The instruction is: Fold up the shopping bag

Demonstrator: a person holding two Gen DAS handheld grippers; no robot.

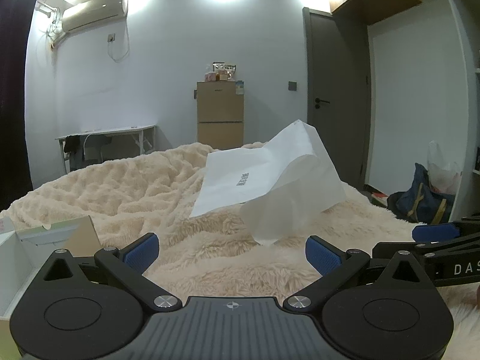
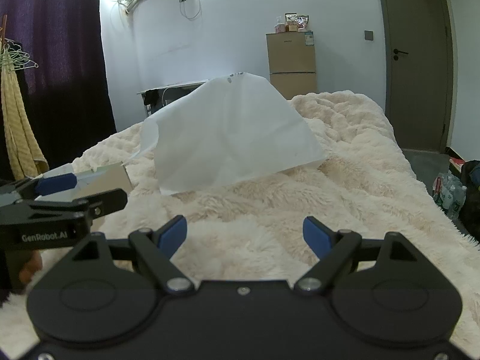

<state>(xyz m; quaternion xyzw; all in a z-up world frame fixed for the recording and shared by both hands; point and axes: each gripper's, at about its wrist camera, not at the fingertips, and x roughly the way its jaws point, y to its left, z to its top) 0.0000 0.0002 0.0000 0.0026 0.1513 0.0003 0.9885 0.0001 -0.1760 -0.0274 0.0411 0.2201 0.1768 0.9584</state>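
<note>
Two grippers stand with their jaws spread wide, and neither holds anything. At the bottom of the left wrist view the left gripper (image 1: pixel 232 247) shows its blue pads far apart over the fluffy cream blanket (image 1: pixel 120 192), with only fur between them. At the bottom of the right wrist view the right gripper (image 2: pixel 244 234) stands just as wide, also over bare blanket.

The white shopping bag (image 1: pixel 270 177) lies on the blanket right of centre in the left wrist view, crumpled and puffed up, part of it raised off the bedding, with a small dark print on the flat panel facing the camera. In the right wrist view it fills the middle of the frame as a pale mound, ahead of both grippers and touching neither. Whether its handles are tucked beneath it is hard to say from here.

An open cardboard box (image 1: pixel 69 234) sits on the bed at lower left of the left wrist view. A brown cabinet (image 1: pixel 220 114) stands against the far wall, and a grey door (image 1: pixel 336 90) is at the right.
</note>
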